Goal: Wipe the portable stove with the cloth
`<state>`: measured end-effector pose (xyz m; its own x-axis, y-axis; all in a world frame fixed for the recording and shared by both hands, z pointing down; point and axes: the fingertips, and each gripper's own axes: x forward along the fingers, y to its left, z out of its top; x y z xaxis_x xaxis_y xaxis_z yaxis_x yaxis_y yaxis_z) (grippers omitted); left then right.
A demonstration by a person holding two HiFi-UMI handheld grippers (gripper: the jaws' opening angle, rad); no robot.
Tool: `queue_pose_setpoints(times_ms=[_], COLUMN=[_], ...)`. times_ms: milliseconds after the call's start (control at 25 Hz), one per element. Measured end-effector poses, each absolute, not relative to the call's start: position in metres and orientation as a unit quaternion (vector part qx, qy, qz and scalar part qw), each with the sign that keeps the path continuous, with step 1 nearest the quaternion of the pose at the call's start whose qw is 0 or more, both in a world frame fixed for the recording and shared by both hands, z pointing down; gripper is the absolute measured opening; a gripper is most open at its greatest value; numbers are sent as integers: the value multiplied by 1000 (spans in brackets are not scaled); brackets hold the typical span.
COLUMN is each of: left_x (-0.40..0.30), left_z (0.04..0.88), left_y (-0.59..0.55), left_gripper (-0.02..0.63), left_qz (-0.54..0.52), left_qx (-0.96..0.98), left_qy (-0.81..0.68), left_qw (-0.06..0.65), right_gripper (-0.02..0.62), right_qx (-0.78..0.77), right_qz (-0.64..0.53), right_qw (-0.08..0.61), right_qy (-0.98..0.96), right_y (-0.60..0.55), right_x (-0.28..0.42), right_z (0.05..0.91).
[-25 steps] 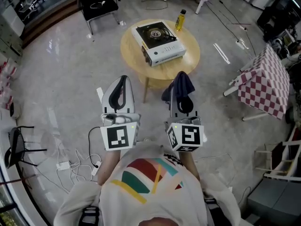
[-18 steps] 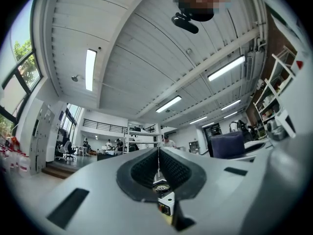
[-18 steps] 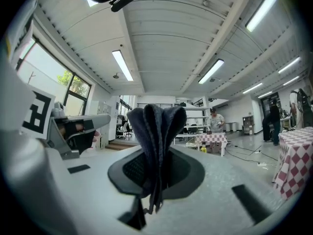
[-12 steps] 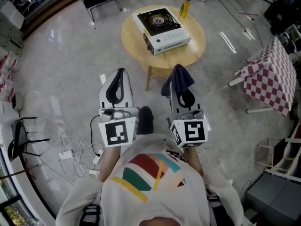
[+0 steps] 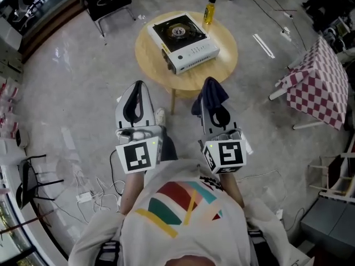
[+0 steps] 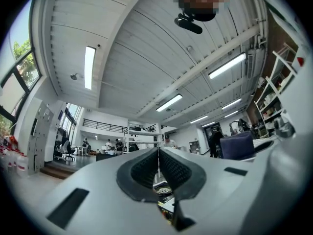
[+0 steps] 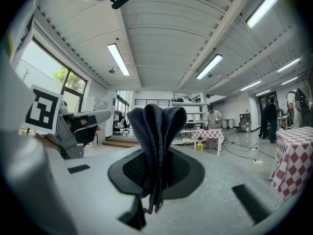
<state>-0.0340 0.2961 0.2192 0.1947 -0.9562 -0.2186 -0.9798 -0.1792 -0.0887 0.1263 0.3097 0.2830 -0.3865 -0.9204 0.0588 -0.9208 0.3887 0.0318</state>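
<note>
The portable stove (image 5: 183,35), white with a black top, sits on a round wooden table (image 5: 222,60) ahead of me. My right gripper (image 5: 210,86) is shut on a dark blue cloth (image 5: 212,97), which bunches up above the jaws in the right gripper view as the cloth (image 7: 155,131). It hangs over the floor at the table's near edge. My left gripper (image 5: 137,86) is shut and holds nothing, left of the table's leg. In the left gripper view a bit of the stove (image 6: 163,189) shows under the left gripper (image 6: 158,153).
A yellow bottle (image 5: 209,10) stands on the table behind the stove. A red-checked table (image 5: 316,87) is to the right, a black chair (image 5: 105,1) beyond the table at left. Cables (image 5: 94,193) lie on the floor at my left. People stand far off.
I have walked a step toward the round table; a shoe shows below between the grippers. Both grippers keep their pose, the cloth still held.
</note>
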Motion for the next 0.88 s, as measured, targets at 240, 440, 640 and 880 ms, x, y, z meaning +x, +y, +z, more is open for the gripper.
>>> queue_pose_setpoints(times_ms=[240,440,640,880], left_x=[-31,-30,-32,-41], left_z=[209,217,230,234], left_y=[254,208,152,75], left_gripper=[6,6,6,6], left_qz=[73,66,56,45], left_qx=[-773,-787,-805,-828], left_qy=[620,605,584,554], left_qw=[115,103,89,74], right_gripper=[34,34,34,34], right_qx=[565,586,614,628], right_qz=[9,23,30,27], right_qw=[42,62,60,70], right_qy=[-824,-808,-786,-775], right_y=[277,238,190,118], right_x=[124,125,131,125], right_z=[293,302,301,290])
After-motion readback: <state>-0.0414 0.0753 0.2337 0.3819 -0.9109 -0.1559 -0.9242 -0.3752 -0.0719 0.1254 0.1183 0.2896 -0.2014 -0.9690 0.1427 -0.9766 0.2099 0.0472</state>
